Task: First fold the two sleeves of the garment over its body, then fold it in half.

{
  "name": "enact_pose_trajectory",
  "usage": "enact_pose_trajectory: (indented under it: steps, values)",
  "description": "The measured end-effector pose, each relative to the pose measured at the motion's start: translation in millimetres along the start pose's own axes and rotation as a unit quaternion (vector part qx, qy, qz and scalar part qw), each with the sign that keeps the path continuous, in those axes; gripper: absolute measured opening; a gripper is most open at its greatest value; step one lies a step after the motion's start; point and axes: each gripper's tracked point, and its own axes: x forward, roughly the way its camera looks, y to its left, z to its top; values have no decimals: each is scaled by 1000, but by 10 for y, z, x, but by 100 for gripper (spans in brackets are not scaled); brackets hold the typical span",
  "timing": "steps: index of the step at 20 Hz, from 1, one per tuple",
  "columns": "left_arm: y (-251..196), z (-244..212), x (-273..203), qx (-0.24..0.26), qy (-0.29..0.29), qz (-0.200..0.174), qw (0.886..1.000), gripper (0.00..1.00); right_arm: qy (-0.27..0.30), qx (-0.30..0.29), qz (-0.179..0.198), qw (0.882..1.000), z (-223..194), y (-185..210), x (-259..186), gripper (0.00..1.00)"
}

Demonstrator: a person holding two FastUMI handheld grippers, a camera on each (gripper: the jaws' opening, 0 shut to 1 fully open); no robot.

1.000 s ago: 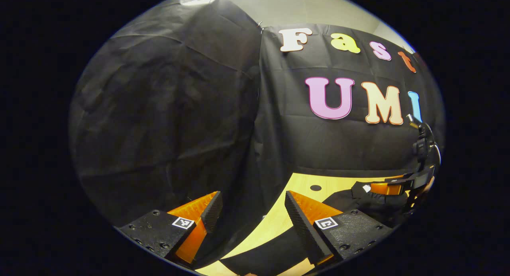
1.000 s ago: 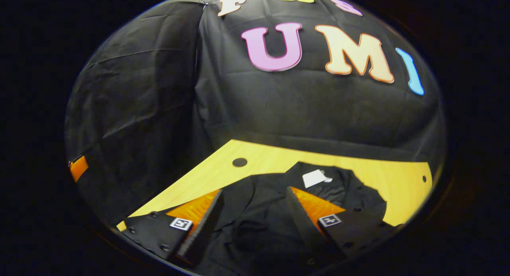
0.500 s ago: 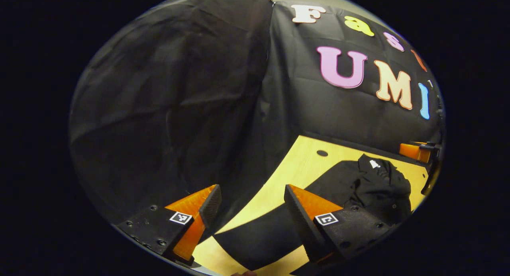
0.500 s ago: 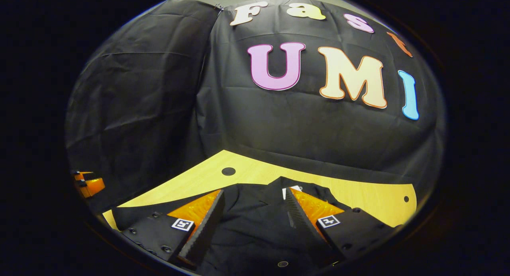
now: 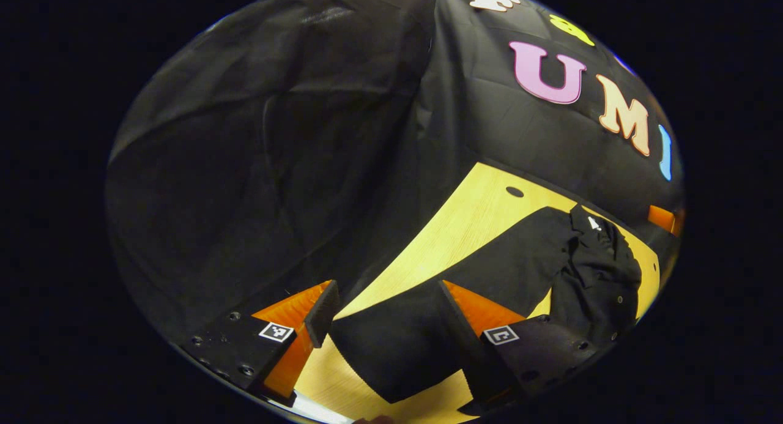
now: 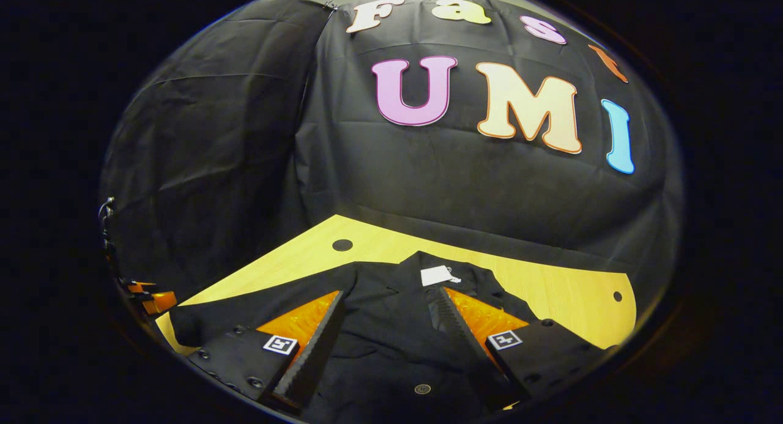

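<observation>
In the left gripper view, the left gripper (image 5: pixel 385 314) is open, its two fingers wide apart and holding nothing. Between and just beyond the fingers lies the end of one sleeve (image 5: pixel 397 350) of the black shirt (image 5: pixel 581 271), flat on the yellow wooden table (image 5: pixel 465 216). Farther on and to the right of these fingers, the sleeve leads to the crumpled body with a white neck label (image 5: pixel 592 223).

In the right gripper view, the right gripper (image 6: pixel 385 332) is also open and grips nothing. The shirt body lies spread below and between its fingers, a button (image 6: pixel 422 388) near them, the collar label beyond the tips. Farther is the bare table, then the black cloth wall (image 6: pixel 244 136).
</observation>
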Motion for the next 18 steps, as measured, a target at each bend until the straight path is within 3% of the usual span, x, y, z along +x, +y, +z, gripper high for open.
enact_pose_trajectory:
  steps: [9, 14, 15, 18]
  values:
    - [66, -534, 76, -15, 86, 20, 996, 97, 0, 6, -10, 1000, -19, -90, -182, 97]
    - [73, -551, 67, 25, 73, 26, 997, 98, -4, 9, -15, 1000, -32, -131, -283, 97]
    - [16, -534, 75, 26, 73, 22, 997, 92, -3, 11, -14, 1000, -49, -141, -302, 97]
    - [-68, -545, 106, 27, 73, 15, 997, 48, -1, 22, -13, 1000, -86, -135, -367, 97]
